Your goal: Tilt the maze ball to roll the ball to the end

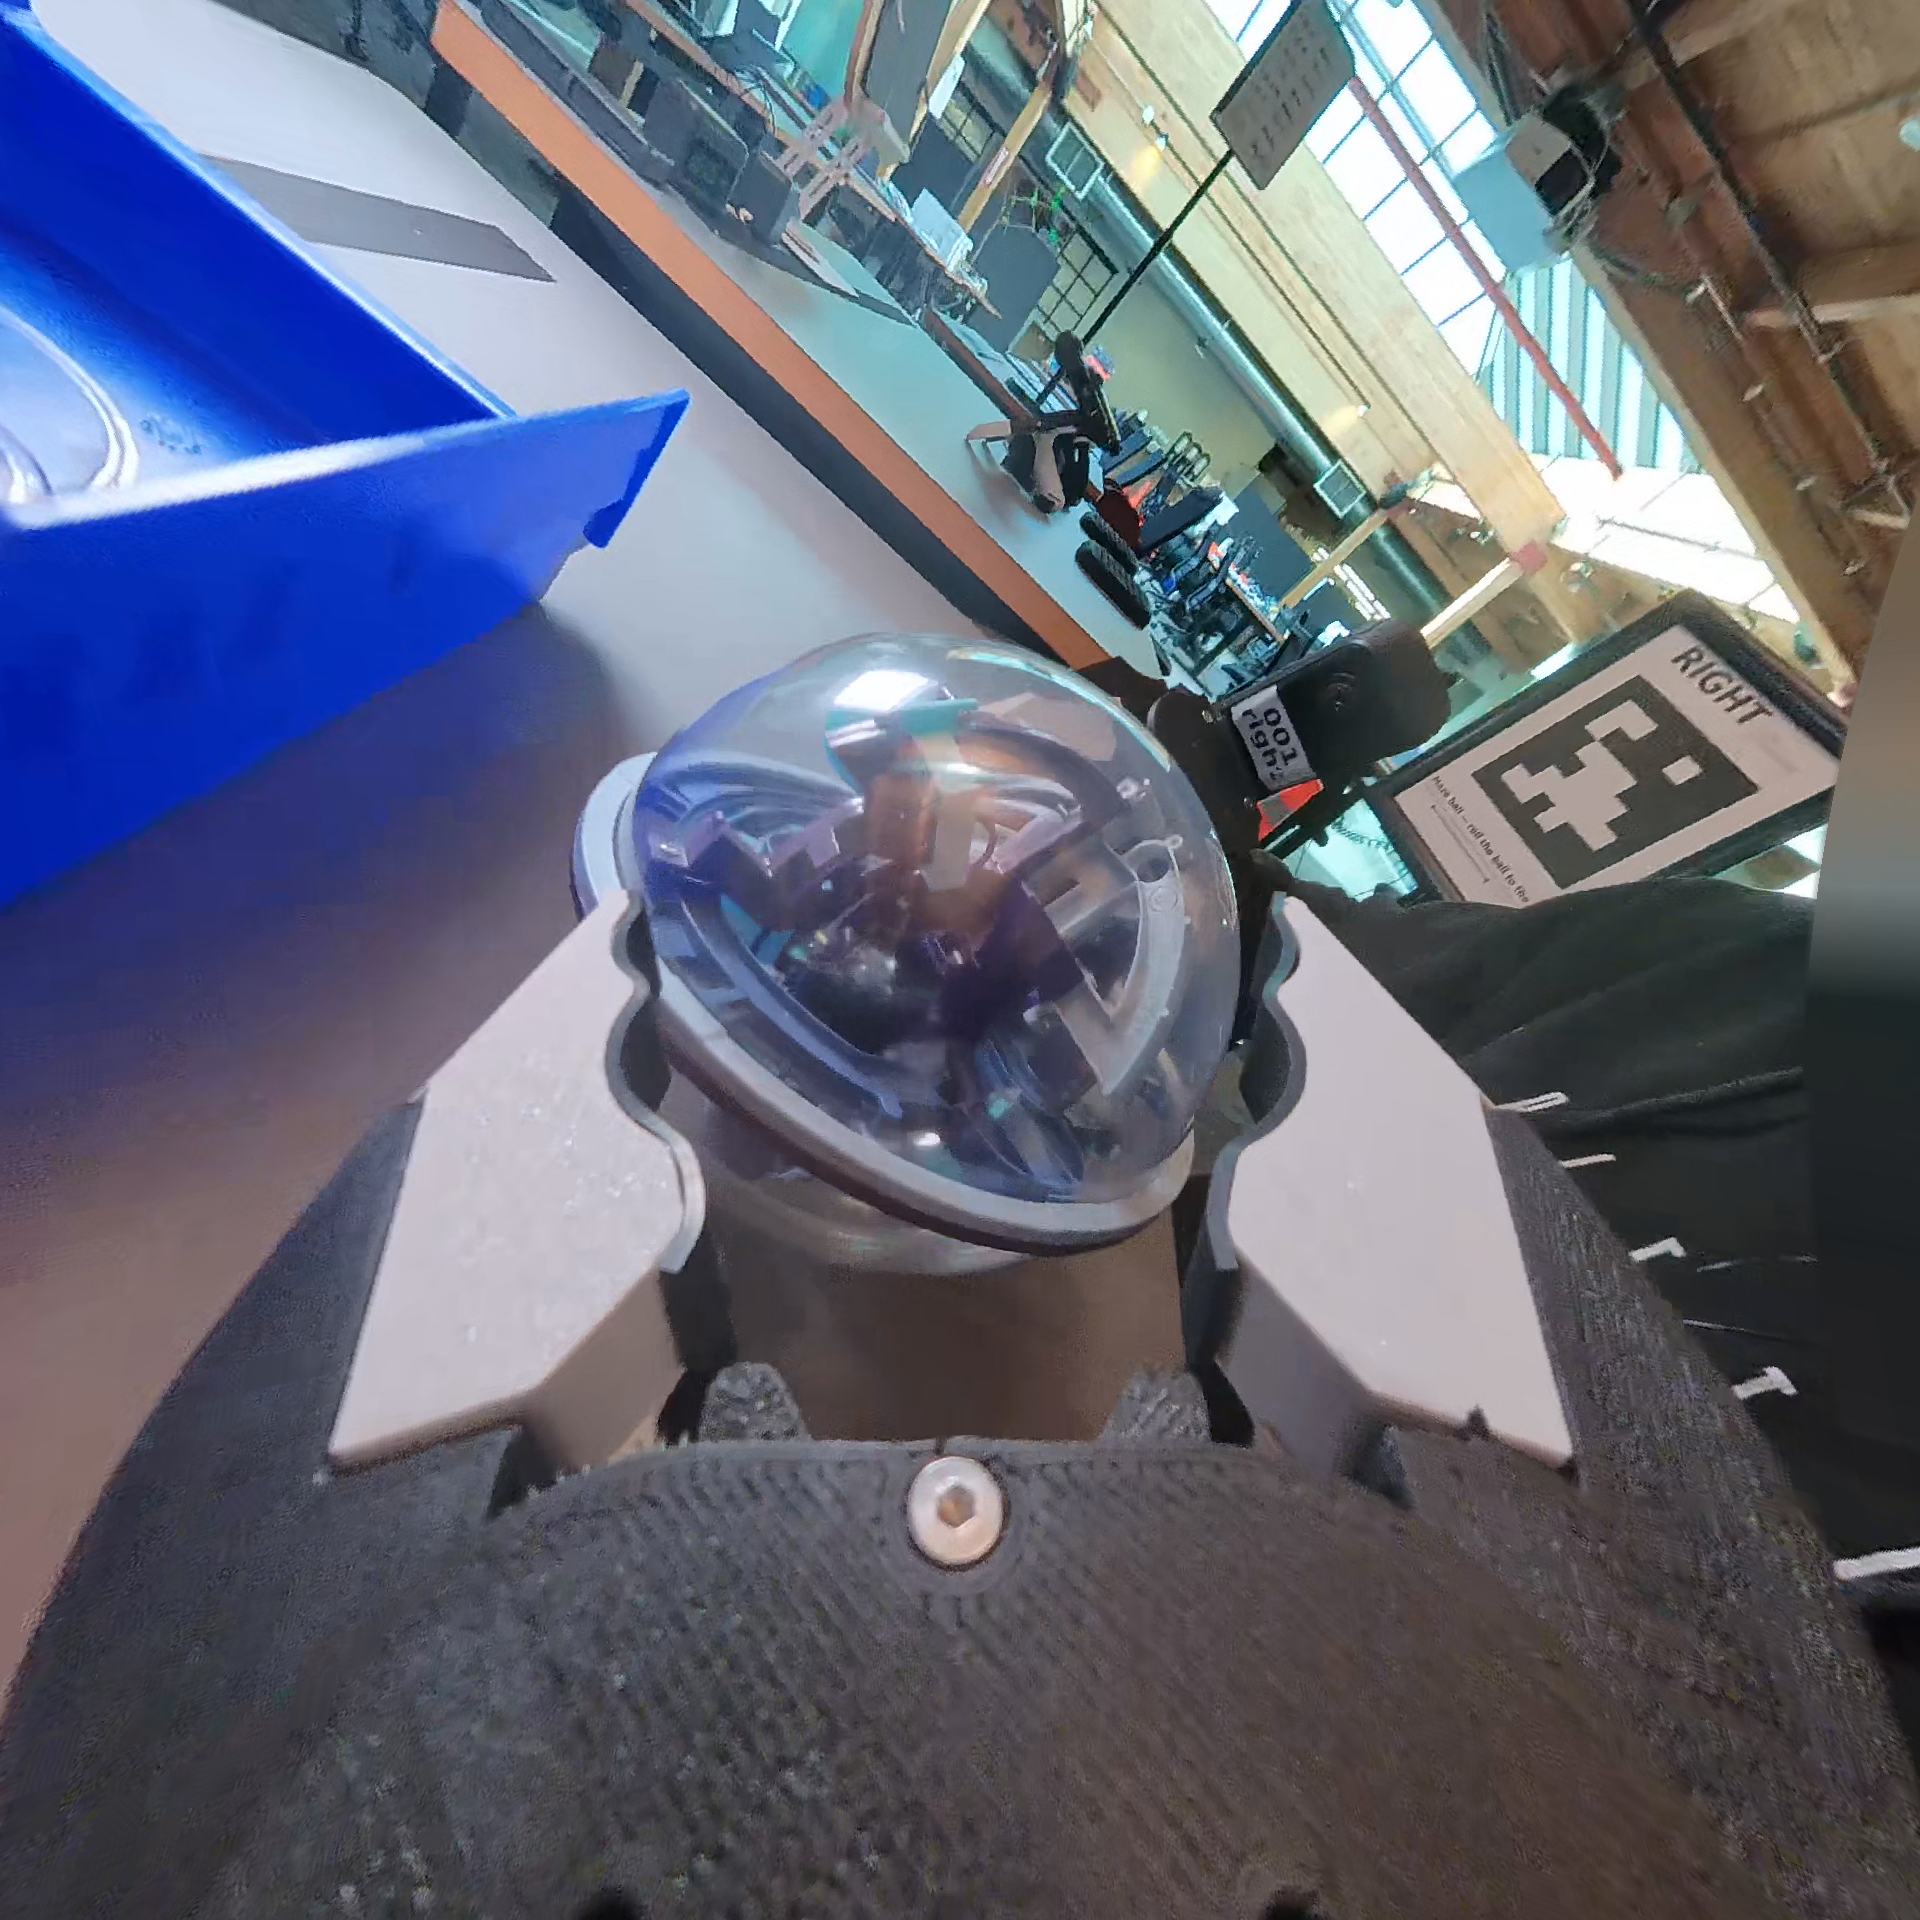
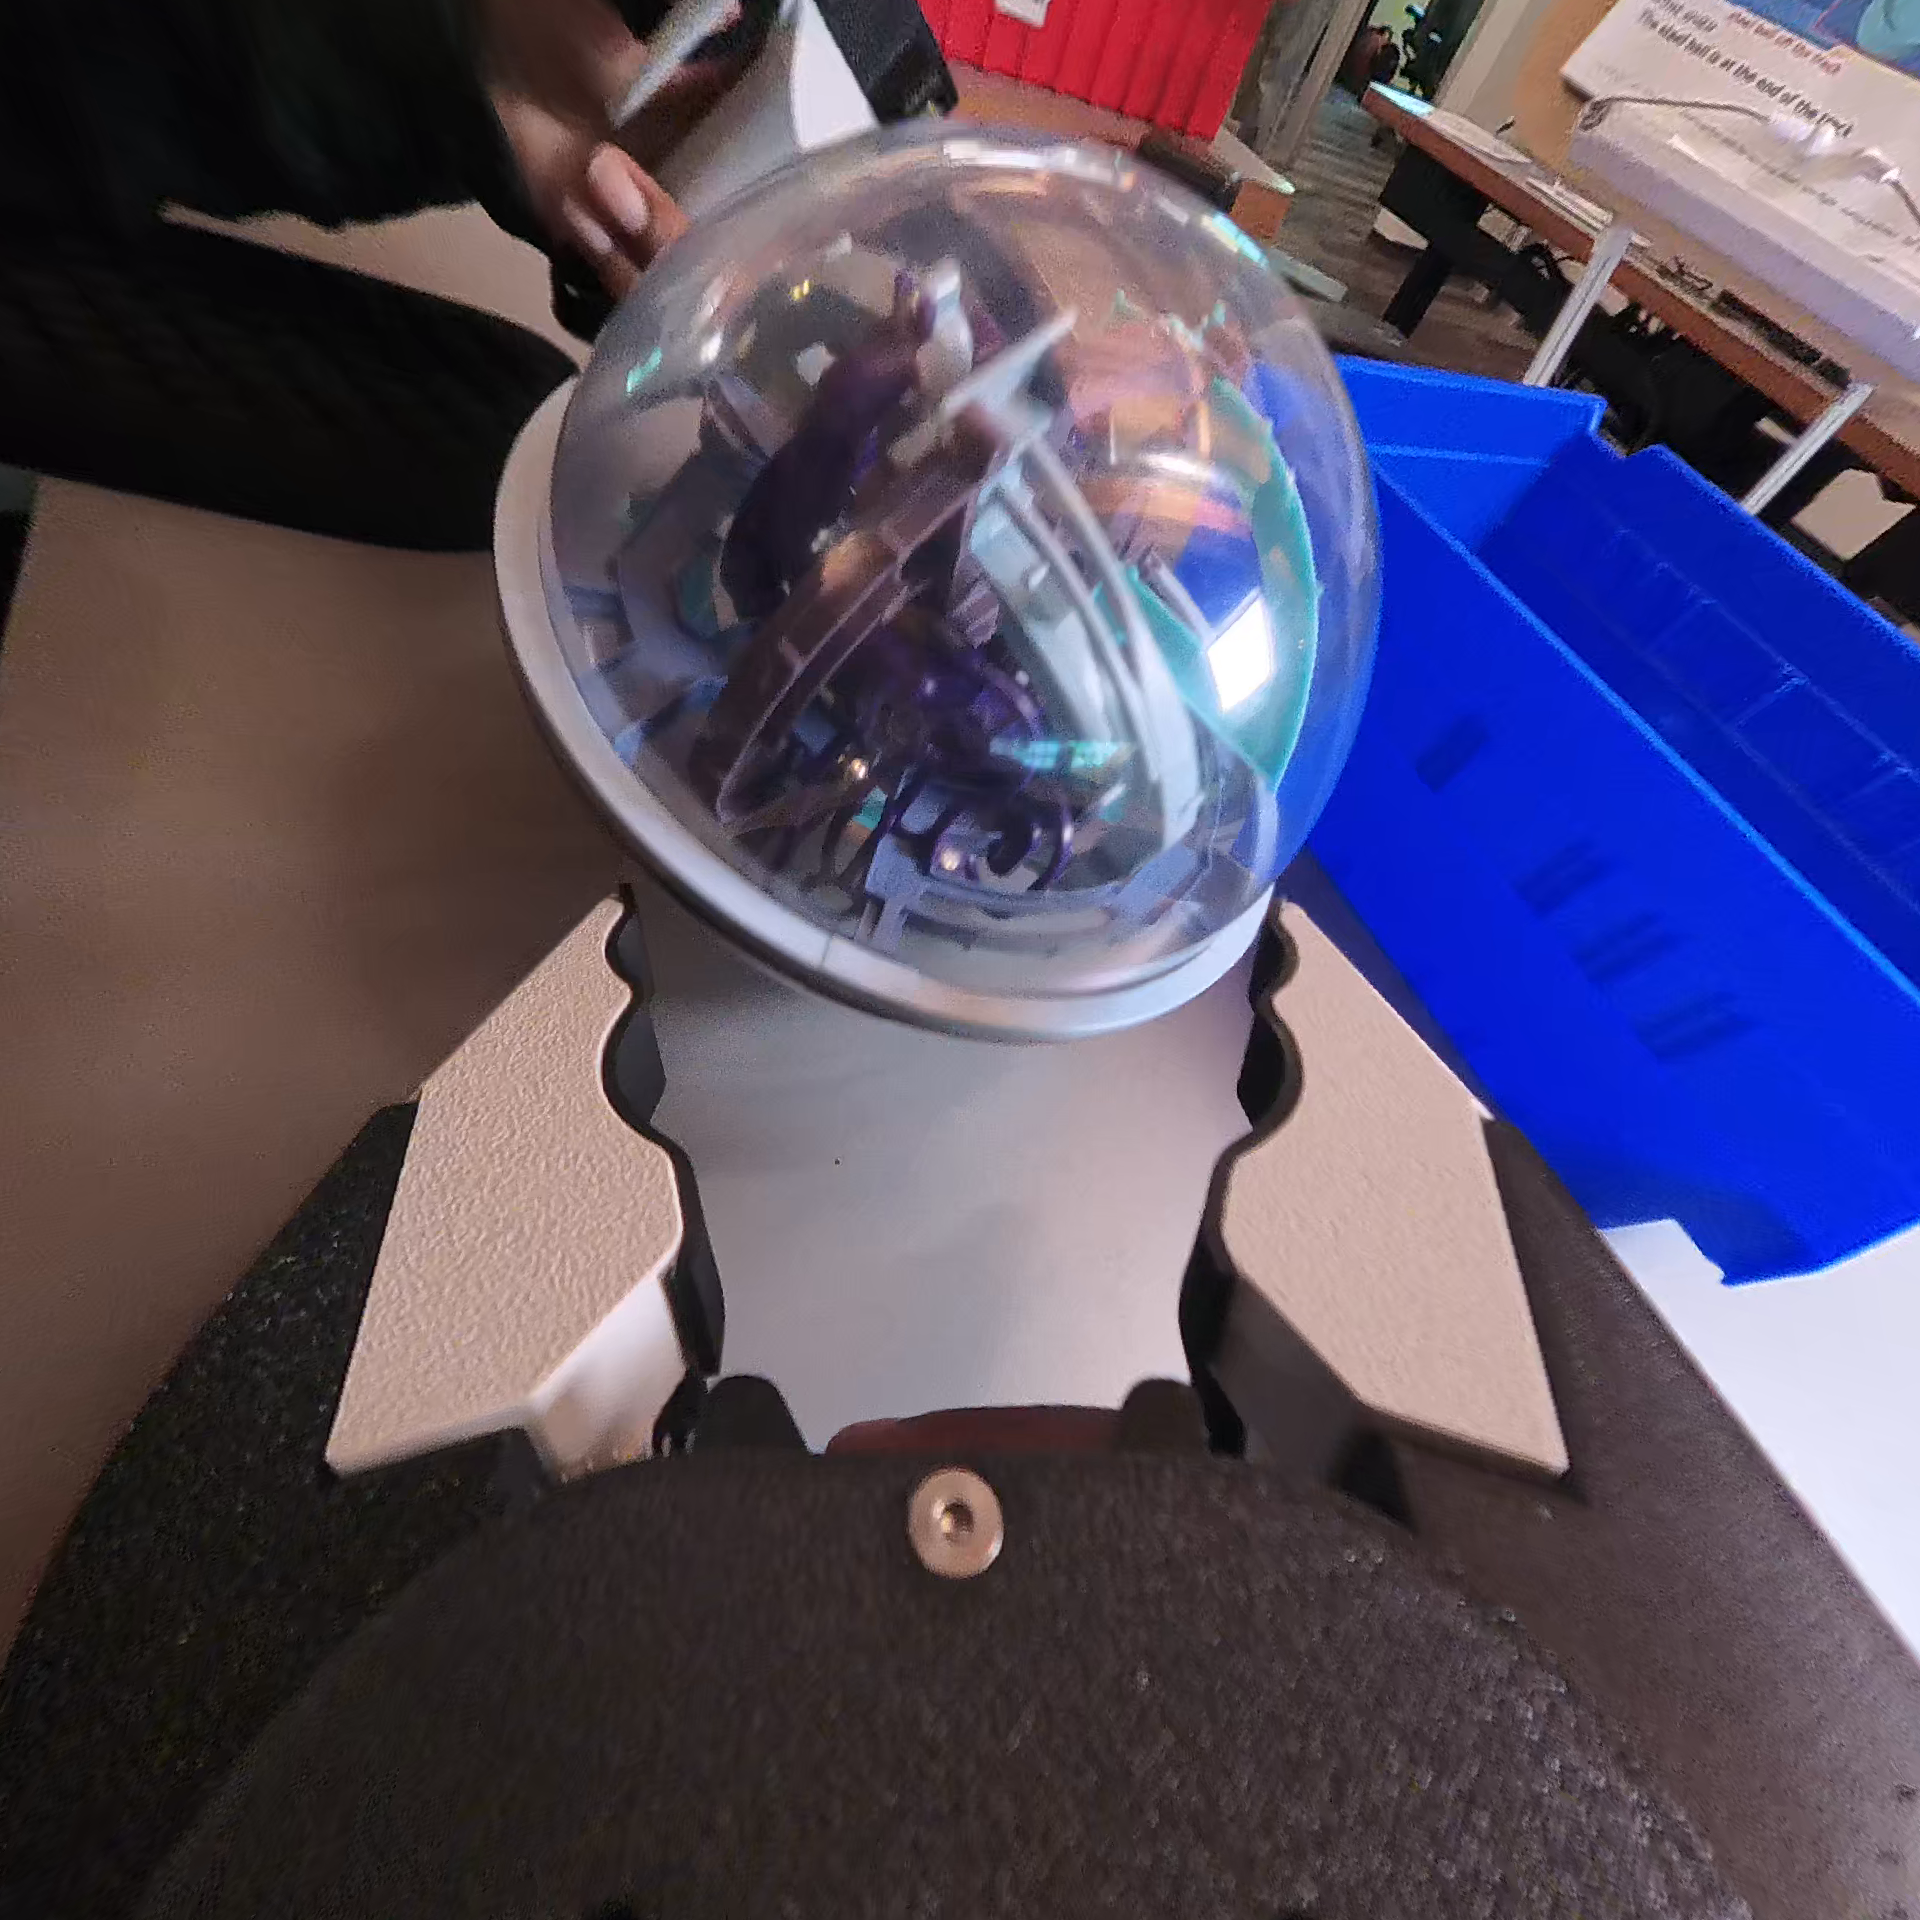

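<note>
The maze ball [image 1: 935,935] is a clear sphere with a grey ring around its middle and purple, teal and orange tracks inside. My left gripper [image 1: 940,935] is shut on it, its grey fingers [image 1: 540,1143] pressing the ring from both sides, and holds it tilted above the table. In the right wrist view the maze ball [image 2: 935,582] sits at the tips of my right gripper [image 2: 951,935], which is closed on its lower ring. The right gripper also shows behind the ball in the left wrist view [image 1: 1299,748]. I cannot pick out the small ball inside.
A blue plastic bin [image 1: 260,623] stands on the grey table [image 1: 260,1039] close to the left; it shows at the right in the right wrist view [image 2: 1662,831]. A person's hand [image 2: 613,208] and dark sleeve [image 1: 1610,1039] are close behind the ball. A black-and-white marker board [image 1: 1621,790] stands behind.
</note>
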The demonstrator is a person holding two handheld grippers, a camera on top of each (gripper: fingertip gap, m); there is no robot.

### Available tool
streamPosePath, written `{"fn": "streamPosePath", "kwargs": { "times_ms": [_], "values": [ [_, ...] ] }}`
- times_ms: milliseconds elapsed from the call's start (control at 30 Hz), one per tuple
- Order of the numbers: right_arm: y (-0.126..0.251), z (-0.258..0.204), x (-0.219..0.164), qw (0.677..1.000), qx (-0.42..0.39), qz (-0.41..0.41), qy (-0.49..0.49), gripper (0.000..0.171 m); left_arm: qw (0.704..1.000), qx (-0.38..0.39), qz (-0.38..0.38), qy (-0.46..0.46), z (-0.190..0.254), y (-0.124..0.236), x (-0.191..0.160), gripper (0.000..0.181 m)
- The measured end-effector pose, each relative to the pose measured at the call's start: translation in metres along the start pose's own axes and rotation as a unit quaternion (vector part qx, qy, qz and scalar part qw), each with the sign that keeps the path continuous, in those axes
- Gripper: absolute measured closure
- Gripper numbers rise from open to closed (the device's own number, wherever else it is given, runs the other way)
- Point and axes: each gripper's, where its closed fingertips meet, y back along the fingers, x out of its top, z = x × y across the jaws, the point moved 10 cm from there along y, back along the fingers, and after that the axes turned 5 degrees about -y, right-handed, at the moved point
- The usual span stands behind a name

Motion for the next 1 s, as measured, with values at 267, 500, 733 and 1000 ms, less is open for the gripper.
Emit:
{"fn": "streamPosePath", "kwargs": {
  "times_ms": [267,500,733,1000],
  "values": [
    [-0.007,-0.007,-0.005,1.000,0.009,-0.017,0.016,0.056,0.999,0.003,-0.026,-0.019,0.004,-0.002,-0.008,0.072],
    [0.006,-0.010,-0.001,0.998,0.047,-0.041,-0.002,0.046,0.999,-0.015,-0.033,-0.016,0.005,-0.011,-0.001,0.078],
    [0.033,-0.015,0.026,0.997,0.060,-0.004,-0.039,0.041,0.998,0.005,-0.049,-0.045,0.016,-0.026,0.007,0.080],
    [0.028,-0.002,0.011,0.995,0.039,0.009,-0.091,0.050,0.996,0.004,-0.019,-0.089,0.031,-0.041,0.015,0.063]
  ]
}}
